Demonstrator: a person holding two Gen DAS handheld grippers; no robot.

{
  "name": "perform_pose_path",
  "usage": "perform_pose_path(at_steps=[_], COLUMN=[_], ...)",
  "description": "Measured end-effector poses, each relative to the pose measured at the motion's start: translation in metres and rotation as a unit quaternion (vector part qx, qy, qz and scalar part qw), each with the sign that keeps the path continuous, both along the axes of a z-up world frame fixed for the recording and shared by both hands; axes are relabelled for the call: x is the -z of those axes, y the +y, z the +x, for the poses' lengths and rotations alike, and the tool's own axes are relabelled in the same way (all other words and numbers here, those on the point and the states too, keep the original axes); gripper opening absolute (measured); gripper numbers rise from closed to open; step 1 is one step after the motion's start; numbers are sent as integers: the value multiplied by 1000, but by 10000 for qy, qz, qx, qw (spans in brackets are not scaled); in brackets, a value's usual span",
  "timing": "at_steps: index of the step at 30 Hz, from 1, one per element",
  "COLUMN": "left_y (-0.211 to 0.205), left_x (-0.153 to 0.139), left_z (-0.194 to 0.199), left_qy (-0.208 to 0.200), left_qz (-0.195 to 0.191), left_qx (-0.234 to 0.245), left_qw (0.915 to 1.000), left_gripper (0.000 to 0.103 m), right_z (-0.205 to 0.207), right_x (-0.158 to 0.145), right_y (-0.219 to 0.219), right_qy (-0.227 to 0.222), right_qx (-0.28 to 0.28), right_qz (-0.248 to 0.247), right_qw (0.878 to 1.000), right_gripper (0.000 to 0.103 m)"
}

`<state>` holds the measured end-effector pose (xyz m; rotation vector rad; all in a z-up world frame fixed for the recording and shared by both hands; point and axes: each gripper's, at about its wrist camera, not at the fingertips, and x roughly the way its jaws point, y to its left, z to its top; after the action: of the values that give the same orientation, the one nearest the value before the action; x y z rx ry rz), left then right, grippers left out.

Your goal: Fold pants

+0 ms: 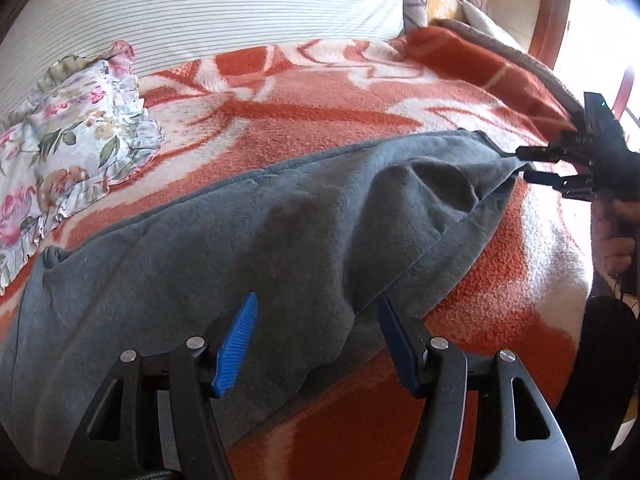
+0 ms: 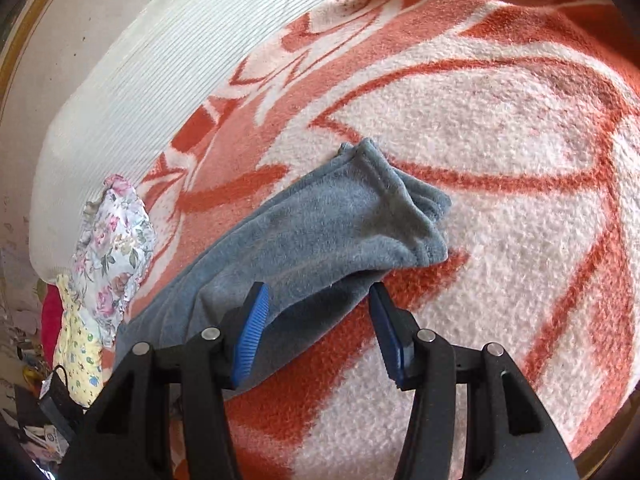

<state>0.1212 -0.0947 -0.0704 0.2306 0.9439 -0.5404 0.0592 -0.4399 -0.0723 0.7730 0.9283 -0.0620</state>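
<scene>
Grey fleece pants lie lengthwise across an orange and white blanket, rumpled in the middle. My left gripper hovers over their near edge. Its blue pads stand wide apart and press on nothing, so it is open. In the right wrist view the leg ends lie stacked just ahead of my right gripper, which is open, its left pad over the cloth. The right gripper also shows in the left wrist view, at the far end of the pants. A hand holds it.
A floral frilled pillow rests at the blanket's left side beside a white striped sheet. A wooden bed frame curves at the upper right. A yellow patterned cloth and clutter sit beyond the bed's edge.
</scene>
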Motion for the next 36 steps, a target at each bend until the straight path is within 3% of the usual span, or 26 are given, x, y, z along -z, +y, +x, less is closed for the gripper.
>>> perform_pose_path(at_steps=[4, 8, 9, 10, 11, 12, 13, 17, 20, 23, 24, 26, 28, 29, 33, 36], left_y=[-12, -17, -18, -18, -19, -18, -18, -20, -22, -17, -15, -10, -10, -11, -28, -52], left_x=[14, 30, 33, 36, 37, 38, 37, 11, 9, 27, 28, 21, 10, 2, -19, -25], left_z=[9, 11, 11, 10, 11, 12, 14, 4, -9, -5, -4, -2, 1, 4, 22, 42], left_qy=[25, 264, 303, 309, 326, 375, 413, 282, 483, 964, 1050, 1110, 1091, 1020, 718, 645], left_qz=[437, 599, 629, 678, 738, 794, 782, 573, 478, 581, 547, 404, 291, 245, 225, 222], left_qx=[90, 234, 261, 284, 277, 249, 245, 522, 988, 988, 961, 902, 916, 928, 995, 1068], left_qw=[9990, 9976, 9972, 9968, 9964, 9958, 9958, 9966, 9928, 9887, 9883, 9889, 9894, 9901, 9922, 9919], left_gripper=[63, 63, 57, 35, 20, 9, 6, 6, 7, 11, 13, 13, 15, 16, 39, 40], right_z=[7, 19, 19, 19, 18, 17, 15, 8, 8, 4, 0, -11, -21, -24, -28, -32], right_x=[-3, 16, 20, 22, 22, 21, 18, -5, 5, 26, 27, 24, 19, 18, 20, 23], right_y=[0, 3, 3, 3, 3, 1, -1, -12, -25, -36, -40, -47, -54, -57, -60, -59], right_qy=[-204, 69, 46, -31, -63, -122, -216, -520, -194, 357, 266, 159, 6, -40, -111, -121], right_qx=[-25, -191, -138, -105, -80, -22, 33, 161, 174, 285, 326, 509, 697, 756, 811, 838], right_qz=[-81, 114, 198, 231, 183, 140, 134, -70, -21, 143, 288, 307, 294, 296, 386, 494], right_qw=[9998, 9997, 9997, 9997, 9998, 9998, 9997, 9985, 9997, 9989, 9987, 9981, 9971, 9967, 9959, 9952], right_gripper=[53, 52, 46, 28, 10, 6, 5, 4, 6, 25, 25, 39, 46, 46, 47, 47])
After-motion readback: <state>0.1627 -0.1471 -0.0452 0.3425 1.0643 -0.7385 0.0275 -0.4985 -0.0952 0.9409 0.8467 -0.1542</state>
